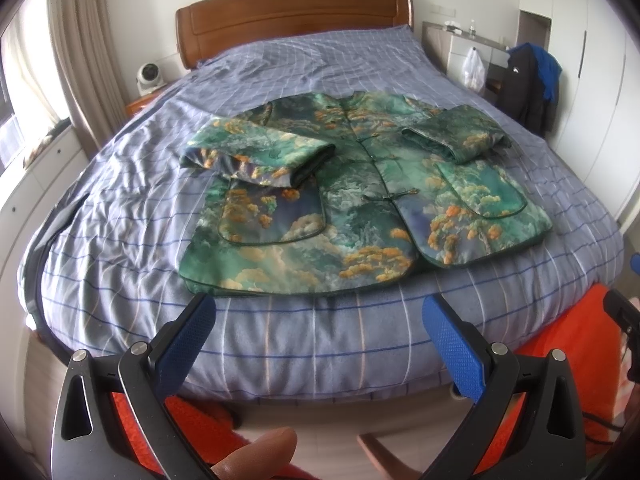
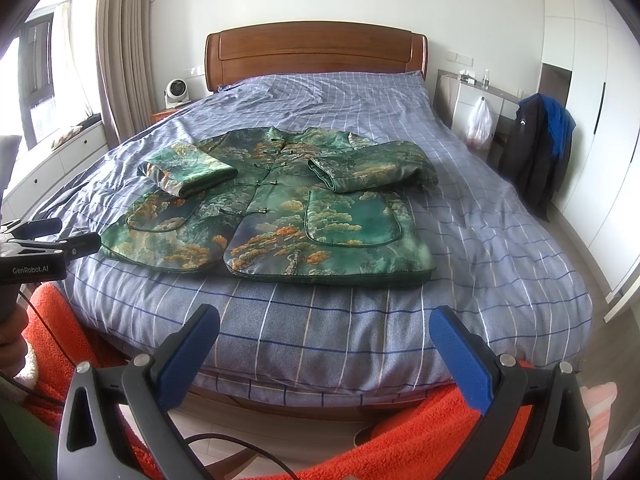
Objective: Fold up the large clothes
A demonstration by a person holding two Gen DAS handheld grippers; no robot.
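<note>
A green padded jacket [image 1: 360,196] with orange tree and cloud print lies face up on the bed, front buttoned, both sleeves folded inward across the chest. In the right wrist view the same jacket [image 2: 280,208] sits near the foot of the bed. My left gripper [image 1: 320,312] hangs open just short of the jacket's hem, over the bed's foot edge, holding nothing. My right gripper [image 2: 324,324] is also open and empty, a little back from the hem. The left gripper's body [image 2: 44,256] shows at the left edge of the right wrist view.
The bed [image 1: 120,240] carries a blue checked duvet and a wooden headboard [image 1: 296,12]. A small fan [image 1: 149,76] stands at its left. A chair with dark and blue clothes [image 2: 536,152] stands at the right, by white wardrobes. Orange fluffy fabric [image 2: 400,432] lies below the grippers.
</note>
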